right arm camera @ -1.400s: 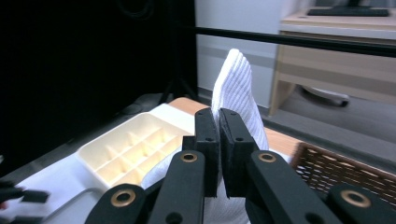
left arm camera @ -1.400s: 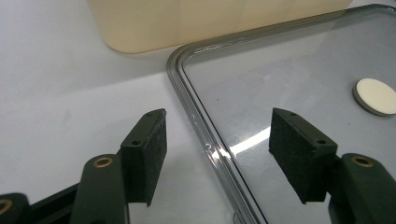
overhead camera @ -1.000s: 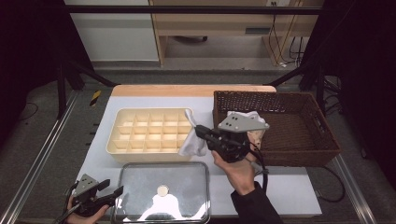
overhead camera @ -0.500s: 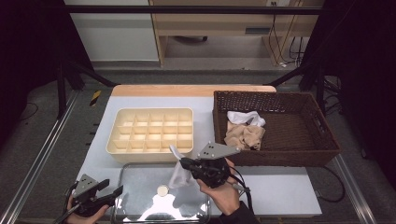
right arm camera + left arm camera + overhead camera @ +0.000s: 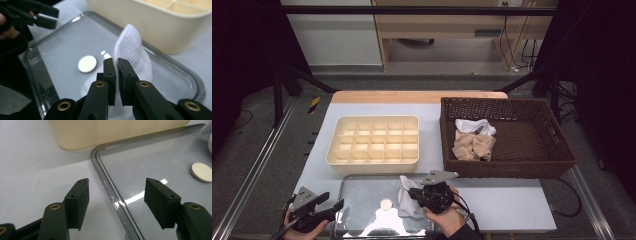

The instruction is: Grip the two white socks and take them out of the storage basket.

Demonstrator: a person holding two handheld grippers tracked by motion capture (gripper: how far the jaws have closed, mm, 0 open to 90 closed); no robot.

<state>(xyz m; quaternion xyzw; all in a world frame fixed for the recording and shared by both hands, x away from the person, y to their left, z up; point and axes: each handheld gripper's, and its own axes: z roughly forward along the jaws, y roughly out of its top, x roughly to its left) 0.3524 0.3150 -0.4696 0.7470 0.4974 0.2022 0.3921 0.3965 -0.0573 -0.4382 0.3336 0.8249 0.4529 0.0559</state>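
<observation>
From above, the right gripper [image 5: 416, 192] is pinching a white sock [image 5: 408, 202] and holding it over the glass tray [image 5: 362, 200], beside the round white disc [image 5: 386, 204]. The left gripper [image 5: 329, 207] is waiting at the tray's left edge.

In the left gripper view, its jaws are gaping wide, straddling the tray rim [image 5: 100, 170].

In the right gripper view, the jaws are squeezing the ribbed sock [image 5: 132, 60], which is rising just ahead of them.
</observation>
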